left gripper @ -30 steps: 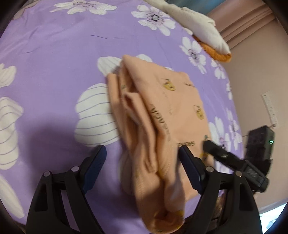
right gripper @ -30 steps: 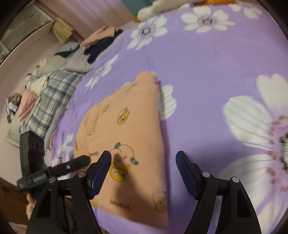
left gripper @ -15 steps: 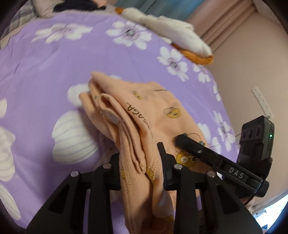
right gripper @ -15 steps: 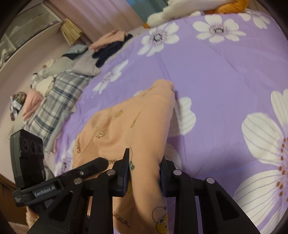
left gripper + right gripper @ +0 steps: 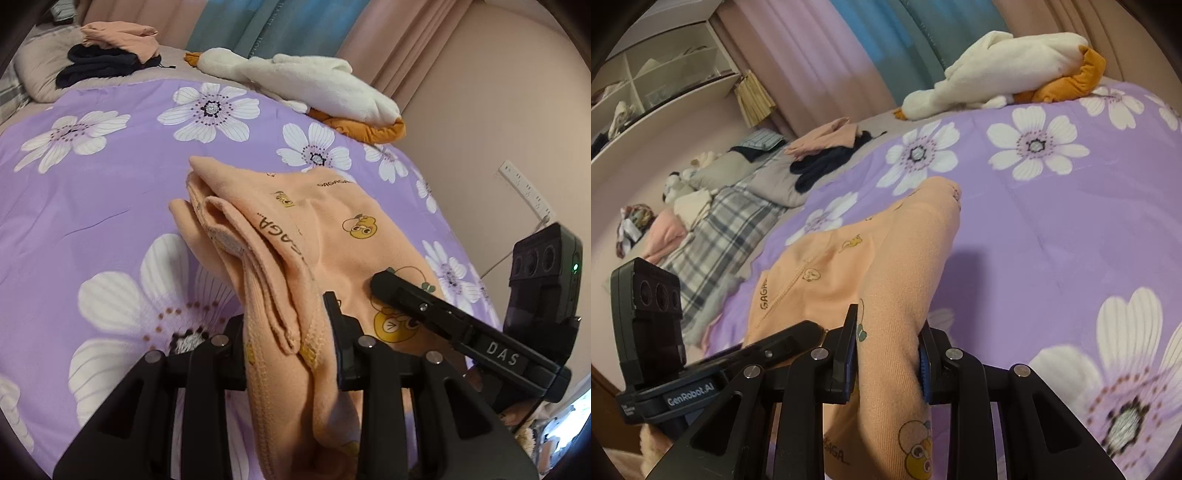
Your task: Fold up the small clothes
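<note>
**Both tongs pinch the peach garment above the bed**

Purple bedding printed with white flowers fills both views, with pink and teal curtains behind it. On this bed lies a small peach garment with cartoon ducks and "GAGAGA" lettering; its far end rests on the cover while its near end is raised off it.

Left tongs are clenched on a bunched, layered edge of the garment, the fabric squeezed between the two black jaws and hanging down below them. Right tongs are likewise clenched on the garment's other near edge, a thick fold pressed between the blue-lined pads. Each view shows the other tool off to the side, just beside the cloth.

At the head of the bed sits a white and orange plush goose. Folded peach and dark clothes lie on a pillow nearby. A plaid blanket runs along the bed's edge, and wall shelves stand behind it.
</note>
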{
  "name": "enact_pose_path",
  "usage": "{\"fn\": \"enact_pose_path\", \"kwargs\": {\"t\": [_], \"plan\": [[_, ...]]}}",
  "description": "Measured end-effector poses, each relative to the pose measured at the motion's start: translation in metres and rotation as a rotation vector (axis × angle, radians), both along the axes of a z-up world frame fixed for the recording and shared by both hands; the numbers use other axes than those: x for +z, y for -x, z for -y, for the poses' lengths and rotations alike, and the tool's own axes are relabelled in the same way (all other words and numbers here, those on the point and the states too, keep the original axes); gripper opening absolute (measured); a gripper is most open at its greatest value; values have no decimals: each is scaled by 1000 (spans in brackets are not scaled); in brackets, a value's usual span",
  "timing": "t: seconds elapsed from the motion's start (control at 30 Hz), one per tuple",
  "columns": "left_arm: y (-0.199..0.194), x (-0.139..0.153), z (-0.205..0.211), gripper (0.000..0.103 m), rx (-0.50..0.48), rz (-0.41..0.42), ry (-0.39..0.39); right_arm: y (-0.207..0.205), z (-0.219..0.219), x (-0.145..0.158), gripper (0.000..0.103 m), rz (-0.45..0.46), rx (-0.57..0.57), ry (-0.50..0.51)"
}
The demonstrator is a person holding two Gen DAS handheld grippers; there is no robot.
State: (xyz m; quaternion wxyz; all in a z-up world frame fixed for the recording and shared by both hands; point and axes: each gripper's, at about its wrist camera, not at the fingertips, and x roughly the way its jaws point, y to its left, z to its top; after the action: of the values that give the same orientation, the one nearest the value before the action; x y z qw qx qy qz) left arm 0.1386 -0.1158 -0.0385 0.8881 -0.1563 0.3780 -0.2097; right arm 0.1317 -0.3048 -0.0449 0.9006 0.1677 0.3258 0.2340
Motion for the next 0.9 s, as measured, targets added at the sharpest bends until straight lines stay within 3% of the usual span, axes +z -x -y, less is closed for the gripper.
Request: {"fn": "enact_pose_path", "kwargs": {"t": [0.27, 0.43, 0.6, 0.7, 0.83, 0.9], "plan": [[-40, -44, 23, 31, 9, -93, -58, -29, 13, -32, 28, -50, -39, 37], [-47, -60, 31, 34, 28, -137, -108, -36, 19, -53, 28, -116, -57, 34], [-48, -72, 31, 41, 56, -179, -109, -37, 23, -62, 28, -164, -77, 45], [-47, -75, 30, 49, 81, -193, -101, -39, 25, -68, 29, -194, -90, 45], [-37, -68, 30, 77, 139, -164, -160, -36, 30, -69, 35, -204, -102, 27], [-29, -60, 27, 80, 151, -140, -171, -34, 31, -68, 40, -208, -116, 28]]}}
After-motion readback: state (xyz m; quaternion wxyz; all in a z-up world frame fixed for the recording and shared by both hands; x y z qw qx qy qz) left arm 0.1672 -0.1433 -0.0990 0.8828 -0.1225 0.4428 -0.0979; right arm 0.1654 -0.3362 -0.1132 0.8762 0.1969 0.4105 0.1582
